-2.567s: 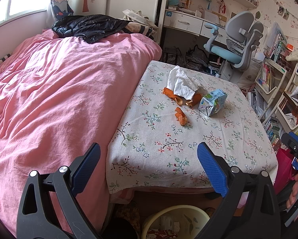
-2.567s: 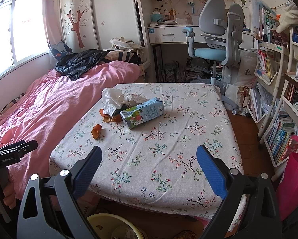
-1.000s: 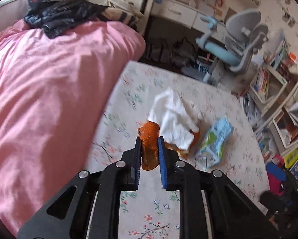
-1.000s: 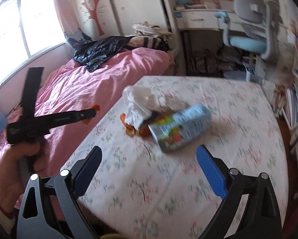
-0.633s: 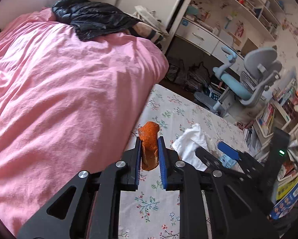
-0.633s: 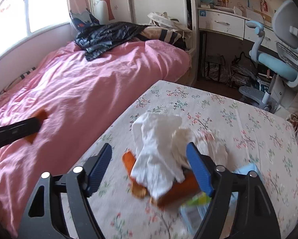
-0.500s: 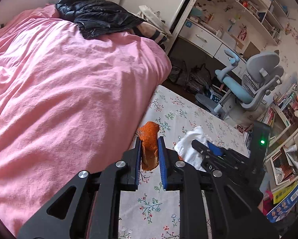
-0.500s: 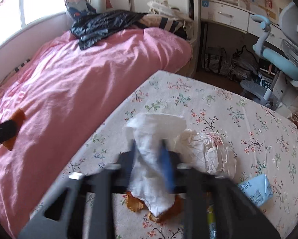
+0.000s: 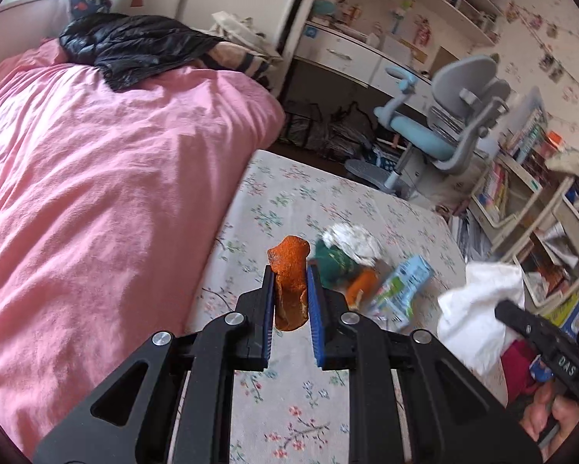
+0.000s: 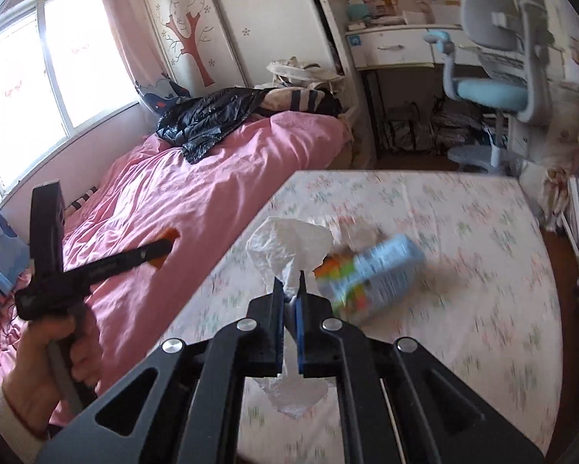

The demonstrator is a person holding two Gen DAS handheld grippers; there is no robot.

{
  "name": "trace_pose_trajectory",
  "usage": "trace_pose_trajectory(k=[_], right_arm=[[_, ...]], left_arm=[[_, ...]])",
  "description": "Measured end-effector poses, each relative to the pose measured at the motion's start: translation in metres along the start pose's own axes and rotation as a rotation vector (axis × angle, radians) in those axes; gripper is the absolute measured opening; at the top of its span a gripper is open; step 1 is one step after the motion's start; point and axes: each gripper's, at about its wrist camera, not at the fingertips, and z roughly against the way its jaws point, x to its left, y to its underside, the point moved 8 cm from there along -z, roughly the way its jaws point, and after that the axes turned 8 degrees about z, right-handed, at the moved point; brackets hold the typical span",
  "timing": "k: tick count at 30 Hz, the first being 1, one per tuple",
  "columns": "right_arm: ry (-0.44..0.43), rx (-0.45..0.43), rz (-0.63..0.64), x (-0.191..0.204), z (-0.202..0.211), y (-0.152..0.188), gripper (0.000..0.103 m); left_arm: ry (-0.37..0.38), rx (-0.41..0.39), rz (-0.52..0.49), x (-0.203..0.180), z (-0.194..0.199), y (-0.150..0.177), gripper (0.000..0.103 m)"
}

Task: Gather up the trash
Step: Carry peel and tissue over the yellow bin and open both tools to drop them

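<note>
1. Our left gripper (image 9: 289, 301) is clamped on an orange peel (image 9: 289, 282), which stands upright between the blue pads and pokes out above them, over the near edge of the flowered tablecloth (image 9: 289, 406).
2. Our right gripper (image 10: 288, 309) is pinched tight on a white tissue (image 10: 289, 247); the tissue billows above the jaws and hangs below them, clear of the table.
3. The peel is rough, bright orange and curled.
4. The tissue is crumpled and thin.
5. Still on the cloth we see a blue drink carton (image 10: 374, 274) on its side, more peel (image 9: 361, 284) and a crumpled wad (image 9: 351, 239) just beside it.
</note>
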Motion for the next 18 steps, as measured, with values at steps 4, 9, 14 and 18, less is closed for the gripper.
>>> trace_pose_trajectory(k=[4, 9, 14, 18], right_arm=[[-0.019, 0.009, -0.079, -0.003, 0.022, 0.042, 0.005], [-0.039, -0.012, -0.068, 0.01, 0.038, 0.049, 0.005], [-0.067, -0.001, -0.067, 0.023, 0.045, 0.064, 0.005], [-0.086, 0.016, -0.057, 0.034, 0.048, 0.076, 0.005]], left_arm=[[0.036, -0.008, -0.066, -0.021, 0.018, 0.019, 0.016], [0.03, 0.007, -0.115, -0.033, 0.038, 0.05, 0.015], [0.018, 0.015, -0.132, -0.035, 0.058, 0.078, 0.016], [0.01, 0.03, -0.147, -0.036, 0.066, 0.095, 0.016]])
